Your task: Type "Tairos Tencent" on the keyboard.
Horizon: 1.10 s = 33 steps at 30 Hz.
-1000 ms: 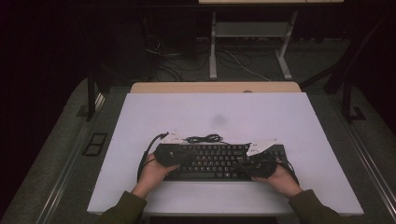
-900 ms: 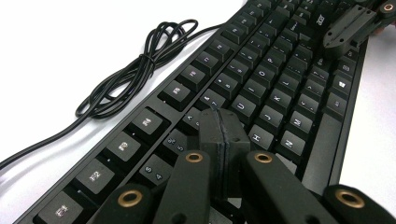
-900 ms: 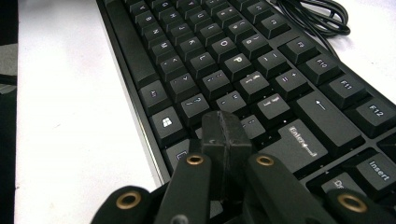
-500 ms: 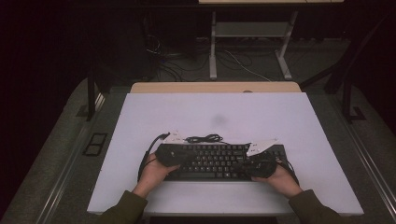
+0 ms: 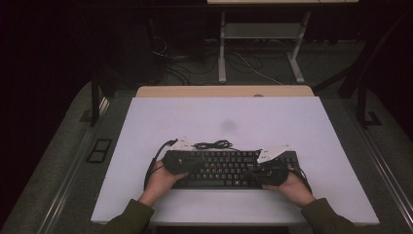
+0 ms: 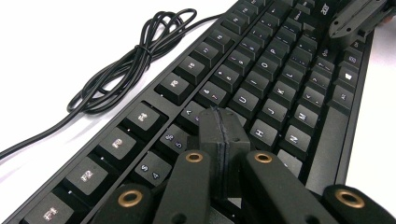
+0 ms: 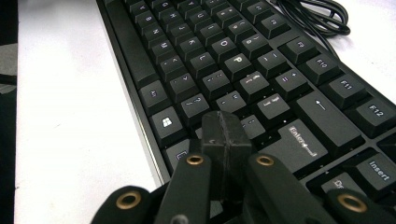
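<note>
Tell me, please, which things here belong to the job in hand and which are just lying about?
In the job:
keyboard
left tool, shut, over the keys
right tool, shut, over the keys

Lying about:
keyboard's coiled cable
white table
floor cables

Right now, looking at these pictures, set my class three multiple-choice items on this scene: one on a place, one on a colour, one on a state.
1. Where does the coiled cable lie?
A. on the table behind the keyboard
B. on top of the keys
C. on the floor

2. What colour is the keyboard?
A. white
B. black
C. red

3. How do the jaws of the left gripper stand?
A. wide apart
B. shut on the cable
C. shut, with nothing between them

Answers: 1 A, the high view shows the bundle on the white table beyond the keyboard's far edge. 2 B, case and keys are black. 3 C, the left gripper view shows the tips pressed together above the keys.
</note>
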Motion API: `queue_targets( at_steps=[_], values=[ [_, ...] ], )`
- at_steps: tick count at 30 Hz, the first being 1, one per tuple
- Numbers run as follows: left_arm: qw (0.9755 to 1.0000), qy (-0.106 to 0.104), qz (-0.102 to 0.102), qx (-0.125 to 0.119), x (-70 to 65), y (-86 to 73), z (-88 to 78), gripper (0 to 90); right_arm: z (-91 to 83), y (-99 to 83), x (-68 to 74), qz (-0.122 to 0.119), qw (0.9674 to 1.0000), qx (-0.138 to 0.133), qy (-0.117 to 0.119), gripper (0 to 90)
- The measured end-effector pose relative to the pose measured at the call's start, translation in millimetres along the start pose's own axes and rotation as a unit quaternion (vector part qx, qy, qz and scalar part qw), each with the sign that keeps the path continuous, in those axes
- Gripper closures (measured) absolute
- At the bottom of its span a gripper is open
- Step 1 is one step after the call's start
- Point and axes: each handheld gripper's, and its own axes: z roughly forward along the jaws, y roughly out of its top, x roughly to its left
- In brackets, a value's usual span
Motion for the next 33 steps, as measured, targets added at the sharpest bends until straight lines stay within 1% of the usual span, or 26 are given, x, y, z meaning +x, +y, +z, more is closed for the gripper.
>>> queue_targets(
  at_steps=[1,4,5,6,10,13,17,24,27,29,31,33],
  values=[
    [1.0,0.0,0.002,0.0,0.2,0.1,-0.3,89.1,0.0,0.0,0.0,0.0,1.0,0.0,0.0,89.3],
    [1.0,0.0,-0.001,-0.008,-0.8,1.1,-2.3,89.1,0.0,0.0,0.0,0.0,1.0,0.0,0.0,89.3],
    [1.0,-0.001,0.003,-0.007,-0.2,1.3,-3.2,89.1,0.0,0.1,-0.1,0.0,1.0,0.0,0.0,89.3],
    [1.0,-0.002,-0.001,-0.009,-0.7,1.3,-3.4,89.1,0.0,0.0,-0.1,0.0,1.0,0.0,0.0,89.3],
    [0.9999,-0.004,-0.001,-0.015,-1.3,1.9,-5.5,88.9,0.0,0.1,-0.1,-0.001,1.0,0.0,0.0,89.3],
    [0.9997,-0.007,-0.005,-0.024,-1.8,1.8,-8.5,85.2,0.0,0.1,0.0,-0.001,1.0,0.0,0.0,89.3],
    [0.9994,-0.007,-0.012,-0.032,-2.1,0.1,-12.8,76.1,0.0,0.3,0.0,-0.001,1.0,0.001,0.0,89.3],
    [0.9987,-0.004,-0.016,-0.048,-3.2,-2.5,-21.7,55.6,0.0,0.4,-0.1,-0.001,1.0,0.001,0.0,89.3],
    [0.9985,-0.004,-0.015,-0.052,-2.9,-4.3,-25.8,43.9,0.1,0.5,-0.2,-0.001,1.0,0.001,0.0,89.3],
    [0.9985,0.001,-0.014,-0.052,-2.7,-6.3,-27.9,35.8,0.1,0.5,-0.2,-0.001,1.0,0.001,0.0,89.3],
    [0.9984,0.003,-0.017,-0.054,-2.4,-8.5,-29.4,30.5,-0.1,0.7,-0.2,-0.002,1.0,0.002,0.0,89.3],
    [0.9984,0.004,-0.019,-0.052,-1.6,-10.8,-31.0,28.0,-0.8,1.2,-0.1,-0.001,1.0,0.001,-0.001,89.3]
  ],
)
